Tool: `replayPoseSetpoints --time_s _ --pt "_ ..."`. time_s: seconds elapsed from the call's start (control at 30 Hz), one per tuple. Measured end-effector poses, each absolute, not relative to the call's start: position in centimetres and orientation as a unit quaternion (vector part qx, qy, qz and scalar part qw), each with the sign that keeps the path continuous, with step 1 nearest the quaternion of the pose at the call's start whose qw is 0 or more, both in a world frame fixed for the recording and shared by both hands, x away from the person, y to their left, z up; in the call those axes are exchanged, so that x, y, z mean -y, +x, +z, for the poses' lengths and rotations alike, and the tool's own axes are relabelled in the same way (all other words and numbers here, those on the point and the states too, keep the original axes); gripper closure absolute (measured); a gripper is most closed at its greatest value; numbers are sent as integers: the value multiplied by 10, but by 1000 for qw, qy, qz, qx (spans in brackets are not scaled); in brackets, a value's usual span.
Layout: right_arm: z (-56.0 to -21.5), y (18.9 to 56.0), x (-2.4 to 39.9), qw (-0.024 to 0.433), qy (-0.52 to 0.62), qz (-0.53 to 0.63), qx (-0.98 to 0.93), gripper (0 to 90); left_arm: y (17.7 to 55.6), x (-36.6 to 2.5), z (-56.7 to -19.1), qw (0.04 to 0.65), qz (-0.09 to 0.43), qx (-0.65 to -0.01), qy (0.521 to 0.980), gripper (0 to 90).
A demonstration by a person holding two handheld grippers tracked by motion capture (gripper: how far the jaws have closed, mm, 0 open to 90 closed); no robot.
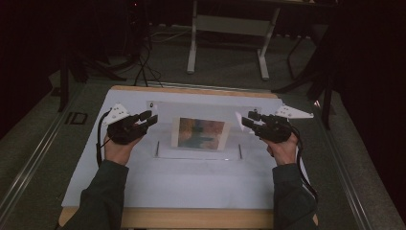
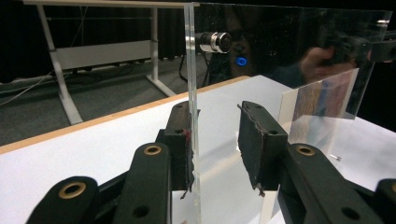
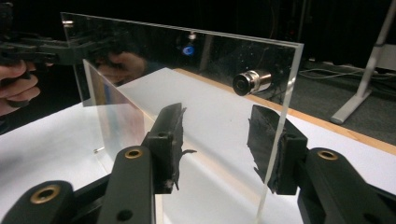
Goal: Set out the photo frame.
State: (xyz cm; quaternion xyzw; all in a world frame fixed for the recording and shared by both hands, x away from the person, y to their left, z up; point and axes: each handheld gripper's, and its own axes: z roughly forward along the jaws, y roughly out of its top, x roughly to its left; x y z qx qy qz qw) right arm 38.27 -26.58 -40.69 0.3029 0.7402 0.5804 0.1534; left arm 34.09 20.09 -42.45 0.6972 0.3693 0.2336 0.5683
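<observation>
A clear acrylic panel (image 1: 165, 120) stands upright on the white table, with a colourful picture (image 1: 201, 133) leaning against it. My left gripper (image 1: 149, 118) is at the panel's left edge and my right gripper (image 1: 248, 120) at its right edge. In the left gripper view the panel's edge (image 2: 191, 70) runs between the jaws of the left gripper (image 2: 217, 135), against one pad (image 2: 182, 135); the other pad (image 2: 254, 135) stands clear. In the right gripper view the panel (image 3: 163, 51) passes between the jaws of the right gripper (image 3: 217, 140), close to one pad (image 3: 271, 140), with a wide gap to the other.
A metal standoff (image 2: 214, 42) is fixed near the panel's top corner, and another standoff (image 3: 252, 81) at the opposite corner. A second clear sheet (image 1: 198, 154) lies flat in front with small pins (image 1: 158, 147). The wooden table edge (image 1: 191, 90) and a desk frame (image 1: 225, 28) lie beyond.
</observation>
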Motion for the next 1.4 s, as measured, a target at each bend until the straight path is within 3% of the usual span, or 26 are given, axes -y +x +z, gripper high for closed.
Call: replayPoseSetpoints --time_s 0.13,0.27,0.4,0.97,1.4 --pt "-407 382 266 154 300 579 -742 541 340 -200 -424 568 240 -368 696 633" --pt "-408 380 269 167 300 573 -744 537 335 -204 -422 576 246 -370 686 509" --pt "-412 376 279 165 308 575 -740 502 331 -212 -423 577 244 -376 683 454" --pt "-433 353 311 179 330 557 -741 524 306 -243 -458 561 232 -419 674 519" --pt "-465 347 326 214 401 464 -760 578 305 -247 -504 465 237 -475 708 530"
